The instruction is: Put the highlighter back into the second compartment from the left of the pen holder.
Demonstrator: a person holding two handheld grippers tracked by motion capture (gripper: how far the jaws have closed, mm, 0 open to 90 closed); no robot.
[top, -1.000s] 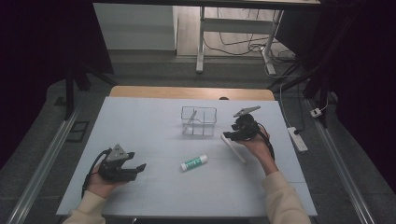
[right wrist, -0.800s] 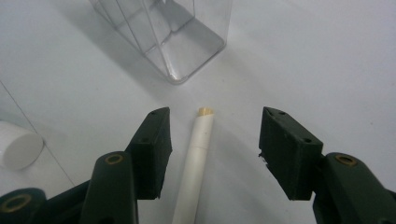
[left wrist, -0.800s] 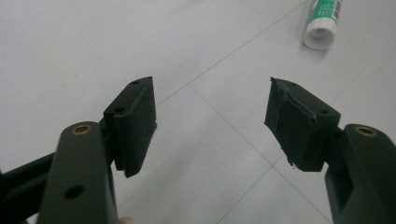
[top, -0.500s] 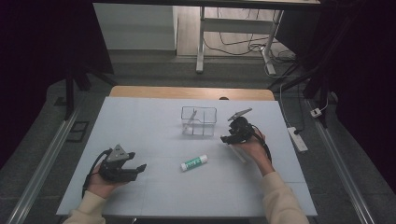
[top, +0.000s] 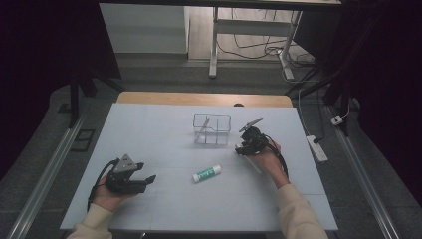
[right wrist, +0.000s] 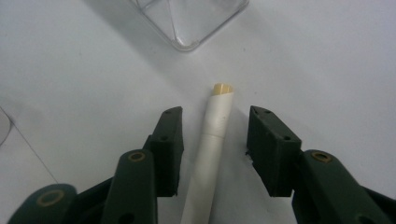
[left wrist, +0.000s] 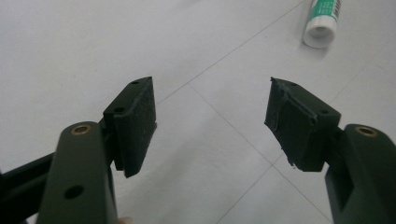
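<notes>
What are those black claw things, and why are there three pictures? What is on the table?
A person holds a squeeze tool with two black jaws in each hand. One camera looks down from above; one rides on each tool. On the white table lie a glue stick, a clear box and a white pen. The left gripper is open with nothing in it. The right gripper has just been closing around the pen, which lies between its jaws, not pinched yet.

Left gripper (top: pixel 149 178), held low in the left hand (top: pixel 107 191), jaws set wide apart with nothing between them. Right gripper (right wrist: pixel 215 149), in the right hand (top: pixel 266 159), tilted downward, jaws just closing, pads not yet pressing.
</notes>
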